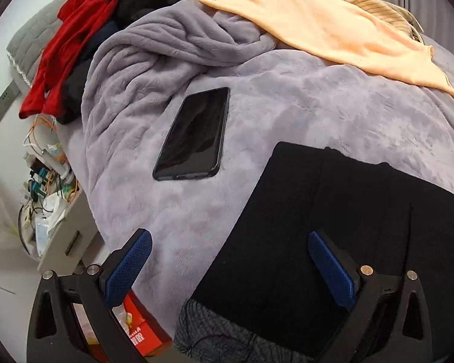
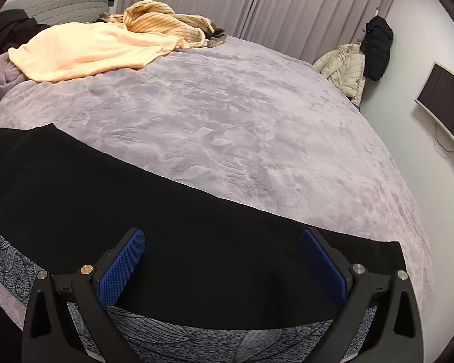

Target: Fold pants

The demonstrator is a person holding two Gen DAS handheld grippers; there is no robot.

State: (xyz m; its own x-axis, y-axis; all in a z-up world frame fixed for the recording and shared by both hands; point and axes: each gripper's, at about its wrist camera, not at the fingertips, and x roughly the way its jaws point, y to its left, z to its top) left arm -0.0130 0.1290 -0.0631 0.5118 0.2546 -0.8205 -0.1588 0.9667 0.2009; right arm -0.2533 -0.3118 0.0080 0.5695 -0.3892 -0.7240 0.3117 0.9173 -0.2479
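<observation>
Black pants (image 1: 333, 227) lie flat along the near edge of a bed covered with a lavender plush blanket (image 1: 287, 106). In the right wrist view the pants (image 2: 166, 227) stretch from left to right, with their right end near the bed's right side. My left gripper (image 1: 230, 239) is open and empty, just above the pants' left end. My right gripper (image 2: 224, 236) is open and empty, over the middle to right part of the pants. Both have blue pads.
A black phone (image 1: 193, 134) lies on the blanket just left of the pants. A peach cloth (image 1: 333, 27), a striped garment (image 2: 166, 21), and red (image 1: 69, 48) and black clothes are piled at the far side. A cluttered nightstand (image 1: 51, 199) stands left of the bed.
</observation>
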